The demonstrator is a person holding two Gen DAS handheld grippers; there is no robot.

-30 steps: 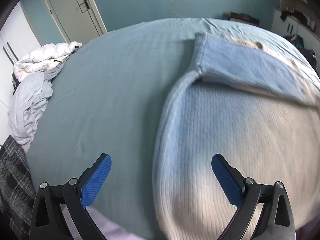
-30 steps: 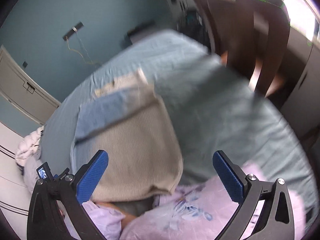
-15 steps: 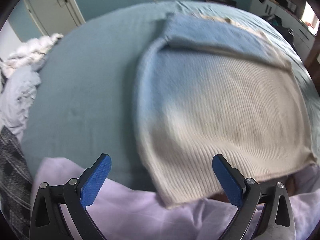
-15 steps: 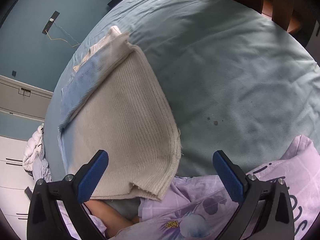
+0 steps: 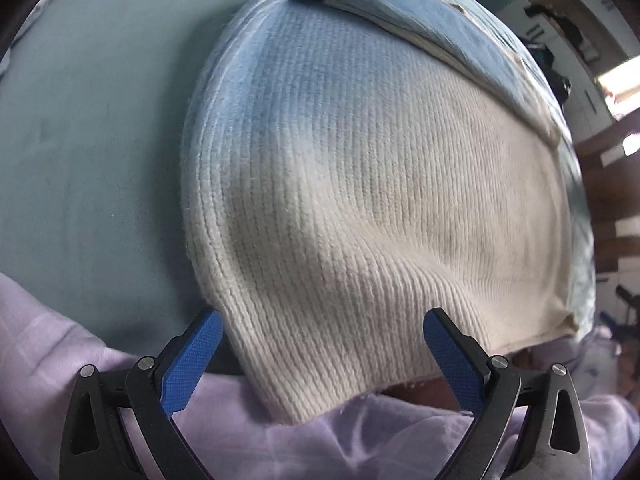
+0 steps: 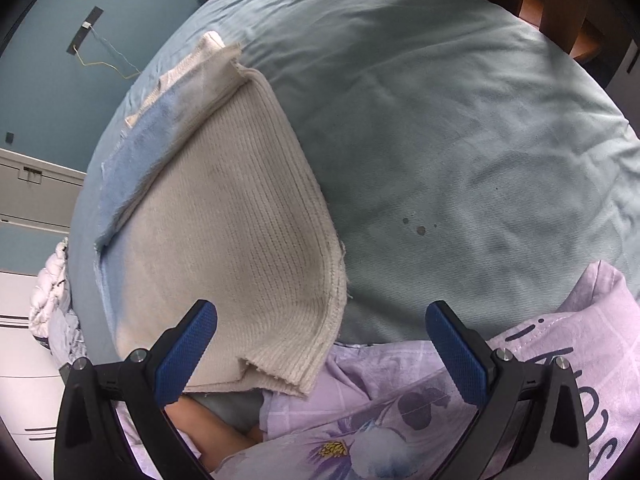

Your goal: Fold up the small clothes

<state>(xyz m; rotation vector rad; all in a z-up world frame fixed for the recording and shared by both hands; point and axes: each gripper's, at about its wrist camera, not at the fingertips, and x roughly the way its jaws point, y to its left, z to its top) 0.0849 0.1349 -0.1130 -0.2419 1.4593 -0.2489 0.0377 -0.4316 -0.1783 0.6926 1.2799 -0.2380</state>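
Presently, the sweater [image 5: 360, 200], cream shading to blue, lies flat on the bed [image 6: 460, 152], one blue sleeve [image 6: 136, 148] folded across its far end. Its near hem overhangs the bed edge onto the lilac clothing [image 6: 400, 412]. Left gripper [image 5: 318, 354]: fingers spread, straddling the hem's left corner, pinching nothing. Right gripper [image 6: 320, 344]: fingers spread, over the hem's right corner, nothing between them gripped.
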